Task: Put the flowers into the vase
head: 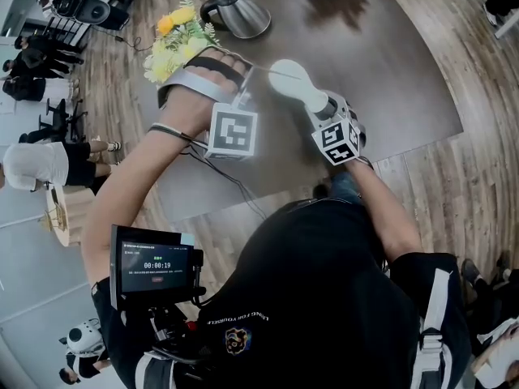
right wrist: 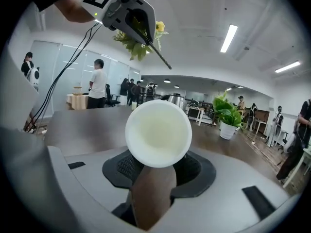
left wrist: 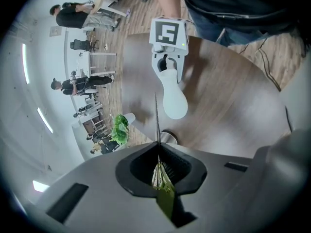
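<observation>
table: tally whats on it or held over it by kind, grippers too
grippers (left gripper, right gripper): 2
vase: 1
flower bunch: 1
kettle: 1
potted plant: 1
total: 6

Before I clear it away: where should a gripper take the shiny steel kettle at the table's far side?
Probably by the black handle of the shiny steel kettle, approaching from the head view's left: it loops out there, slim enough for jaws, while the body is broad, rounded and slick.
</observation>
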Motion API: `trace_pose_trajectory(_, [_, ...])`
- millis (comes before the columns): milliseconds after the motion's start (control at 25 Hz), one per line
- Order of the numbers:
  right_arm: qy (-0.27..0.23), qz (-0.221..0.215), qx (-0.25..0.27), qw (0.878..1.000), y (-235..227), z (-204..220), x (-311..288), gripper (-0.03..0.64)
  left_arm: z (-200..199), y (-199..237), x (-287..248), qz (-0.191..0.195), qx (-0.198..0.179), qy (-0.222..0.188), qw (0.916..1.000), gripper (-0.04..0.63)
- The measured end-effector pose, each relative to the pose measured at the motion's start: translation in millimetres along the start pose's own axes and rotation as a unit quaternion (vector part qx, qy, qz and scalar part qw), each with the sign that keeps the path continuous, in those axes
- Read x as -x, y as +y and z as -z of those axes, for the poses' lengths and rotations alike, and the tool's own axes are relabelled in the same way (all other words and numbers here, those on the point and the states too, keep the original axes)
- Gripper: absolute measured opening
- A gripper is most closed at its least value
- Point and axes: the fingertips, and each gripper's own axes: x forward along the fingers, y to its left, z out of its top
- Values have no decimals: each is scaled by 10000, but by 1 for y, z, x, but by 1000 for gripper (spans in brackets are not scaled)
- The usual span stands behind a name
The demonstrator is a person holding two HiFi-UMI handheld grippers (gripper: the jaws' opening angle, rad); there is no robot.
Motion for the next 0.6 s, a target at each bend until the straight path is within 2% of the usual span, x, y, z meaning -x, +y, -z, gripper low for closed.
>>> trace_pose_trajectory(200, [1, -133, 260, 9996, 2, -25, 8, 181, 0, -6, -3, 101, 41, -14, 9999, 21])
trace_pose_trajectory(440, [565, -480, 368, 9966, 7, -42, 21, 171, 2, -8, -6, 153, 89, -2, 9998, 21])
trace_pose_trajectory(480, [596, -441, 396, 9965, 4, -46, 23, 143, 1, -7, -6, 142, 97, -9, 9999, 21])
trace_pose_trajectory(560, [609, -285, 543, 9963, -3, -55, 26, 17, 2, -8, -6, 180, 110, 5, 9998, 21])
trace_pose_trajectory(600, [625, -258, 618, 9958, -5, -57, 25, 17, 3, -9, -7, 230, 121, 6, 9997, 21])
